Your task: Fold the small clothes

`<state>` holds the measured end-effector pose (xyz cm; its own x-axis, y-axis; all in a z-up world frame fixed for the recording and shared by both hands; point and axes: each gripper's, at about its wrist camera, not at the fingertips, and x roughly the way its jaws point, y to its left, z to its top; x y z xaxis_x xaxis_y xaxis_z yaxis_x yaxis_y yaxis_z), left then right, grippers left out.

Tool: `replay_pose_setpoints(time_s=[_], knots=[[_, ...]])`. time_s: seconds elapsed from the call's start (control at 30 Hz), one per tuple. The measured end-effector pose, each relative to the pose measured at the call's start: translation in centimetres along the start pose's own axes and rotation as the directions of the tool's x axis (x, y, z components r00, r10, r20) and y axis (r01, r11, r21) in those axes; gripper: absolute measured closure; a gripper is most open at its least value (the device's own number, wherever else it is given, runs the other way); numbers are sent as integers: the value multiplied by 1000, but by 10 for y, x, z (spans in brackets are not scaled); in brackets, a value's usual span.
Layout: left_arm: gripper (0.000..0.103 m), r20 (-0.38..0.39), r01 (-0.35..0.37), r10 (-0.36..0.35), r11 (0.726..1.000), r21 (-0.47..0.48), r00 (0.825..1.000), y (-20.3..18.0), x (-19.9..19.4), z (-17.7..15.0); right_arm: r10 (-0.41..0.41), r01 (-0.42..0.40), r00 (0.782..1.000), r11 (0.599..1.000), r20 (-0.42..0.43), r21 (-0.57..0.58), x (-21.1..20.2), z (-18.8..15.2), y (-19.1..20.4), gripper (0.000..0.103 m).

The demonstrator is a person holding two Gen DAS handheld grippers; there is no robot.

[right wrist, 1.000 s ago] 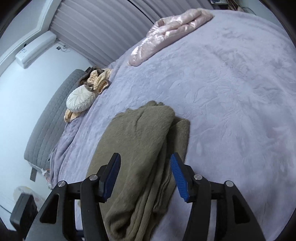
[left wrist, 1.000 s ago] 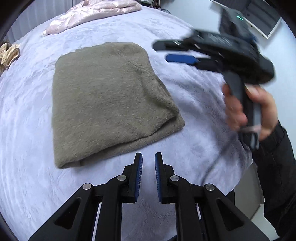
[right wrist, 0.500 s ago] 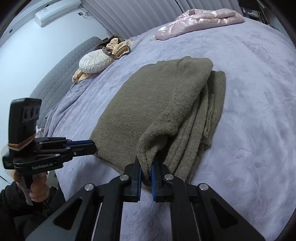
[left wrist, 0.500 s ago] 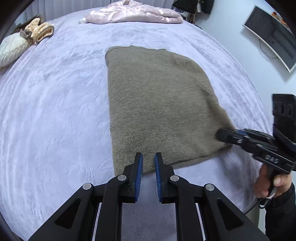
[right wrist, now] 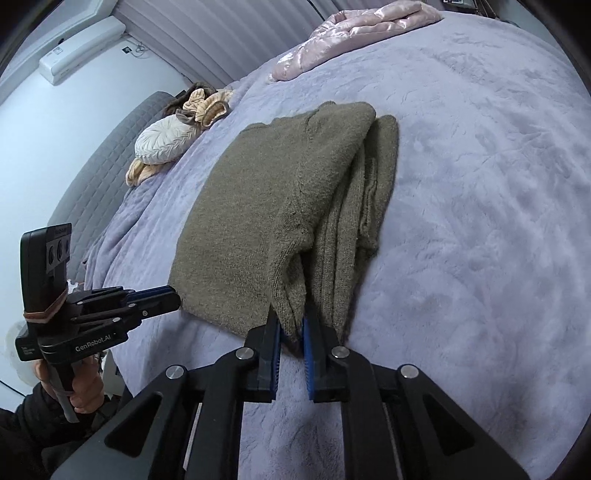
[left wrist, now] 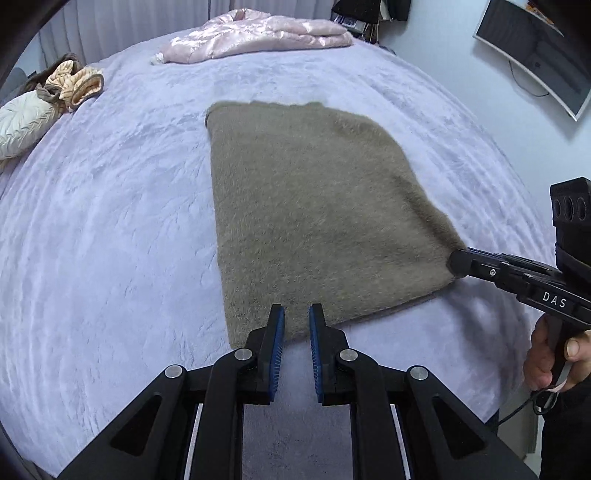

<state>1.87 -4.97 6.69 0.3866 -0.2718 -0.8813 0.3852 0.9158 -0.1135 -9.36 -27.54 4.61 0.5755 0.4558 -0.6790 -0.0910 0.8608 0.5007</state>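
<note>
Knitwear in olive-brown, a folded sweater [left wrist: 314, 218], is laid flat on the lavender blanket [left wrist: 110, 240] that covers the bed, roughly at the middle of it. At the sweater's near right corner, several layers of the knit are clamped between the blue pads of the right gripper [right wrist: 291, 332]; its jaws have just been closing, and the fabric is seen pinched between them. In the left wrist view the same gripper is seen from the side, its tip touching that corner. The left gripper [left wrist: 295, 325] is held just above the sweater's near edge, toward its left end, with its jaws nearly together and nothing caught between them. A hand [left wrist: 550, 350] is seen on the right gripper's handle. Beyond the sweater's far edge, a pink satin garment [left wrist: 255, 35] is spread on the blanket. To the sweater's far left, a cream cushion [left wrist: 22, 123] and a bundle of tan cloth [left wrist: 74, 83] are seen together.
</note>
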Motion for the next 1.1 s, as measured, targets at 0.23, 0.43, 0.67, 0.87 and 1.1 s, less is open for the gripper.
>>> replay_pose_setpoints(time_s=[0.23,0.43,0.67,0.87,1.1], knots=[[88,-16,-83,83,996,15,996,-13,23,25,116,-109,985,992,129,-58,-15,40,28,28],[88,-25,-93,93,996,13,995,-12,35,23,237,-238,971,967,25,89,41,49,6,27],[88,-3,-39,39,999,-29,999,-7,23,25,205,-211,977,957,52,197,46,43,-20,51],[3,84,-21,34,989,-148,996,25,18,55,-29,18,994,995,103,103,17,62,-13,16],[3,19,27,-24,982,-189,1000,53,57,75,3,-10,999,975,32,220,32,68,-55,15]])
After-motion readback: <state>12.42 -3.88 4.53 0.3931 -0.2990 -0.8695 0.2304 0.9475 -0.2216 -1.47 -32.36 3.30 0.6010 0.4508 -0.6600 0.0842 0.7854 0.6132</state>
